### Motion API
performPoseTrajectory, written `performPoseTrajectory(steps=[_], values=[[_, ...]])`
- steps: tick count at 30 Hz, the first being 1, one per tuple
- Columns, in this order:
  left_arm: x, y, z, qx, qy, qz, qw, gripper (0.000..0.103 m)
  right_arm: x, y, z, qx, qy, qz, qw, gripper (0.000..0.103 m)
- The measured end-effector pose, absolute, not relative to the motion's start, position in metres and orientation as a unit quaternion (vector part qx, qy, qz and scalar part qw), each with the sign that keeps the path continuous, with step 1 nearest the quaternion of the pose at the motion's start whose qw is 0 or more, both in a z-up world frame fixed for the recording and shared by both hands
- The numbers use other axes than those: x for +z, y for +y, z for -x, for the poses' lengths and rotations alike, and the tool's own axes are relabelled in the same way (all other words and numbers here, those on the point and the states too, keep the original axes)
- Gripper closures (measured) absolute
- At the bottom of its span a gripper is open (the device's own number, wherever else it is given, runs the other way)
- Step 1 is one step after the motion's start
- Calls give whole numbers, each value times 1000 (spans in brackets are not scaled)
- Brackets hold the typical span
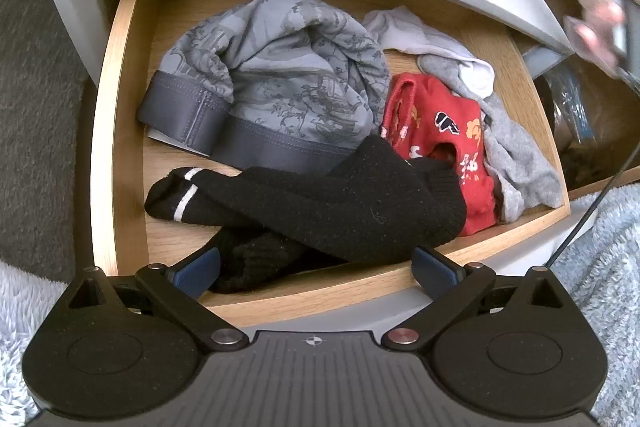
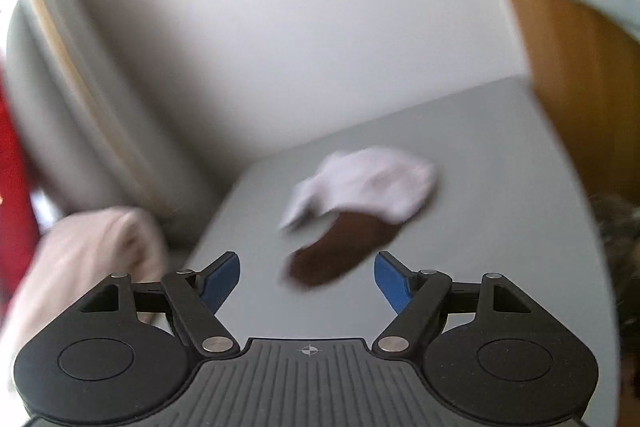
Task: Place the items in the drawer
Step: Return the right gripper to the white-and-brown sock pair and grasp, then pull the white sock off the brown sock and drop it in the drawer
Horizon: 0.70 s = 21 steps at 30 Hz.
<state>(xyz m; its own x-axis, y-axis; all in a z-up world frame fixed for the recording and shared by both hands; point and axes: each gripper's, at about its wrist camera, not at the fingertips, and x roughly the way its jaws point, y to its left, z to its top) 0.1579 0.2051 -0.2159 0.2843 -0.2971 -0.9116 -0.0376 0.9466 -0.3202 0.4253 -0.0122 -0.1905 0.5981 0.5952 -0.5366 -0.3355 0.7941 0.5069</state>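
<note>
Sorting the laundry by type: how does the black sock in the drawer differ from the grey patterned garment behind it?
The black sock is plain dark knit with two white stripes at one end; the grey patterned garment is printed all over and has a darker band along its edge. The sock lies long and flat at the front; the garment is bunched into a taller heap behind it. The sock partly overlaps the garment's band. Both lie inside the open wooden drawer.

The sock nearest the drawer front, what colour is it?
Black sock with white stripes, clearest in the left wrist view.
</note>
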Motion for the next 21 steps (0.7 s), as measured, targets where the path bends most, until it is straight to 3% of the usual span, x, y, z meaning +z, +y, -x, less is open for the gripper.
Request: performPoseTrajectory(steps=[6,10,15,21], values=[[-216,205,-159,-86,593,139,789,0,-199,-19,-450,217,315,-185,905,37],[-217,204,-160,-86,593,136,789,0,-211,-8,-461,205,315,-154,914,45],[-218,203,-160,-89,593,133,789,0,-226,9,-473,205,319,-129,916,47],[-218,203,-160,-92,593,132,789,0,-235,6,-485,193,348,-142,906,71]])
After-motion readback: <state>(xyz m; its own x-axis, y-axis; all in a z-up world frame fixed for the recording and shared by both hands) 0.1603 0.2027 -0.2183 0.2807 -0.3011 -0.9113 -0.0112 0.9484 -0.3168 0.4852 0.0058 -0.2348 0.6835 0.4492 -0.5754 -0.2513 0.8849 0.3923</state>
